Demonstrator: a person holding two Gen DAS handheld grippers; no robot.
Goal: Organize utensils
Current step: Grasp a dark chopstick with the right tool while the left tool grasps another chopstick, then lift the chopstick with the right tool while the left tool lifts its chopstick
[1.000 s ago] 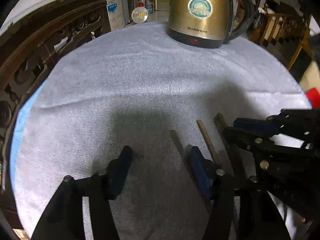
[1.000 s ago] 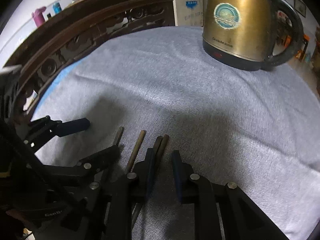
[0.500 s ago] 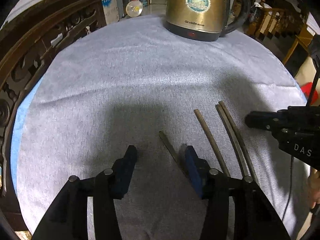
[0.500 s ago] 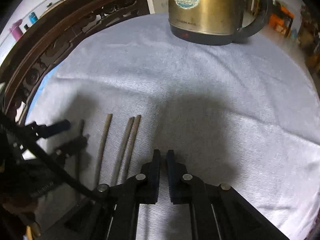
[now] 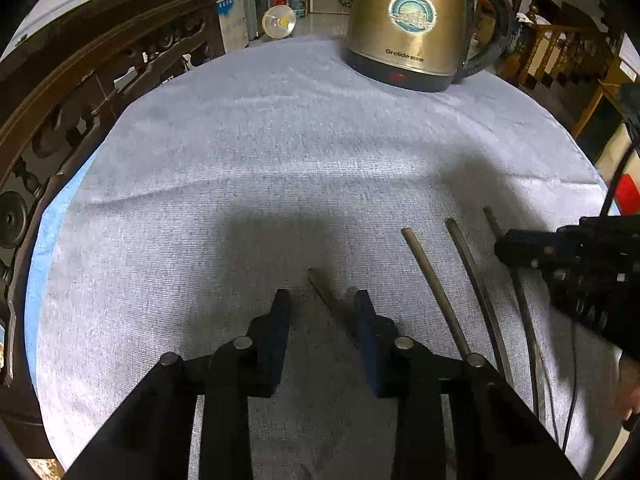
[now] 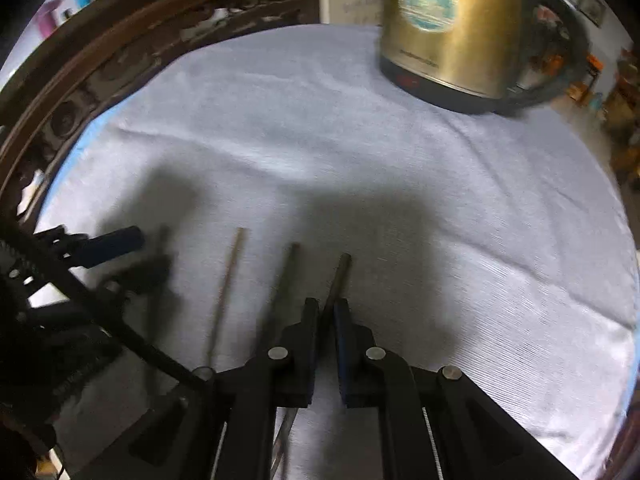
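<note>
Four thin brown chopsticks lie on the grey cloth-covered table [image 5: 280, 168]. They all point away from the person, toward the round gold electric kettle [image 5: 406, 28] at the far side. They sit side by side, a little apart, like a fan.

The left gripper [image 5: 322, 312] has its jaws spread wide. The leftmost chopstick [image 5: 324, 294] lies between its blue pads [image 5: 280, 320], running the same way as the fingers. It seems to touch neither pad.

The right gripper [image 6: 325, 320] has its jaws close together, with only a thin gap left. The rightmost chopstick [image 6: 340, 276] runs into that gap. The picture is blurry there, so it is hard to tell if the pads are really pinching it.

The two middle chopsticks [image 5: 436, 292] lie between the two grippers. Each gripper is lined up with its own stick, so a straight squeeze would likely catch it along its length.
</note>
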